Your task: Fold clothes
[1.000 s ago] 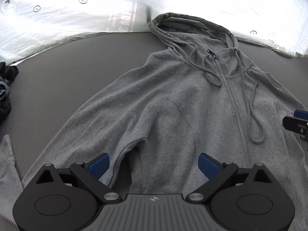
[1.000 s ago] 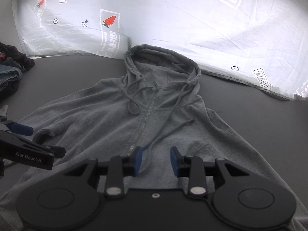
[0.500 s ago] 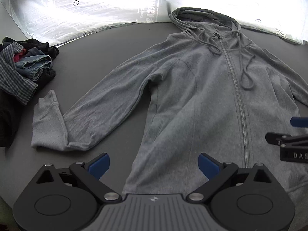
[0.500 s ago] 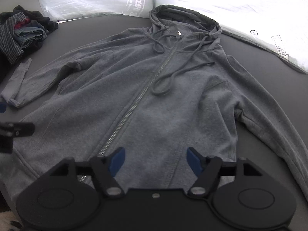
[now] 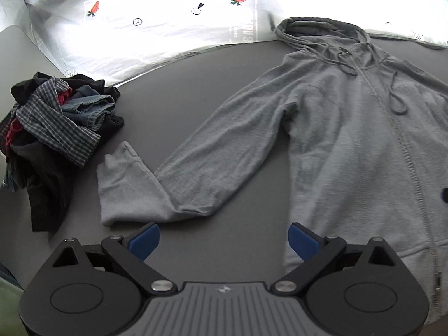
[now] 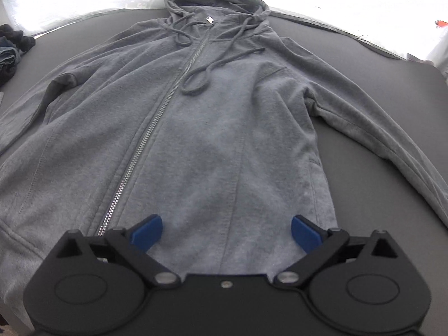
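Observation:
A grey zip-up hoodie (image 5: 350, 145) lies flat and face up on the dark table, hood at the far side; it also fills the right wrist view (image 6: 196, 140). Its left sleeve (image 5: 196, 168) stretches toward the near left, cuff folded back. Its right sleeve (image 6: 378, 134) runs to the near right. My left gripper (image 5: 224, 242) is open and empty above the table, between the sleeve and the hoodie's bottom left corner. My right gripper (image 6: 226, 231) is open and empty above the hoodie's bottom hem, right of the zipper (image 6: 148, 140).
A pile of dark and plaid clothes (image 5: 53, 123) sits at the left of the table, also glimpsed in the right wrist view (image 6: 11, 53). A white printed sheet (image 5: 168, 28) lies along the far edge of the dark table (image 5: 182, 89).
Both grippers have pulled back toward the hoodie's hem. The left view has swung left toward the sleeve and the clothes pile. The right gripper has opened from nearly shut to wide.

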Action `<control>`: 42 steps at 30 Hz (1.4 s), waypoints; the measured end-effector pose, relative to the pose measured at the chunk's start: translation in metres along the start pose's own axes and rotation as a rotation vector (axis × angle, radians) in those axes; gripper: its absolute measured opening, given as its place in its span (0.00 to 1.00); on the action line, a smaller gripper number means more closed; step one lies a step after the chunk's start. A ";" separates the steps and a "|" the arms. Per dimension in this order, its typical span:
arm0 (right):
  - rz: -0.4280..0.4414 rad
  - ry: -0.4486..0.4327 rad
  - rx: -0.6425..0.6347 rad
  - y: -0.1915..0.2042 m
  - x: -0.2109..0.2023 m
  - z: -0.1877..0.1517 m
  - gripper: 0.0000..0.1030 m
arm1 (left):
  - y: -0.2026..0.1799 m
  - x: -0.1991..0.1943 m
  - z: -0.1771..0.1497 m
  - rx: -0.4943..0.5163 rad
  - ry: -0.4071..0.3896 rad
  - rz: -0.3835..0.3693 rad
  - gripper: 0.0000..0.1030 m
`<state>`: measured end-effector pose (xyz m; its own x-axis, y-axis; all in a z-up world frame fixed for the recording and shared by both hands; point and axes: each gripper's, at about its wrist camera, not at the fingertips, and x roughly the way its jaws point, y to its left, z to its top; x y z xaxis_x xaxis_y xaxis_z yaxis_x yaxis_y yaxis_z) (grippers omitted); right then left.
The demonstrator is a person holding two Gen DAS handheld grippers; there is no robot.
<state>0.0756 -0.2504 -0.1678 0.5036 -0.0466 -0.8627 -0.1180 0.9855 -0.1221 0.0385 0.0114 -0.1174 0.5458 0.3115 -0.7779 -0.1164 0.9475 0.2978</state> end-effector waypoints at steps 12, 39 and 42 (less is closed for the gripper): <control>-0.336 -0.015 0.256 0.058 -0.020 -0.032 0.97 | 0.136 0.135 0.066 -0.136 0.094 0.060 0.95; -0.332 0.014 0.179 0.061 -0.015 -0.022 0.99 | 0.184 0.072 -0.024 -0.316 0.095 0.039 0.05; -0.329 0.003 0.159 0.063 -0.014 -0.022 0.99 | 0.192 0.062 -0.041 -0.339 0.143 0.071 0.05</control>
<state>0.0428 -0.1916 -0.1740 0.4902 -0.3657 -0.7912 0.1844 0.9307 -0.3160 0.0164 0.2153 -0.1314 0.4082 0.3617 -0.8382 -0.4311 0.8857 0.1722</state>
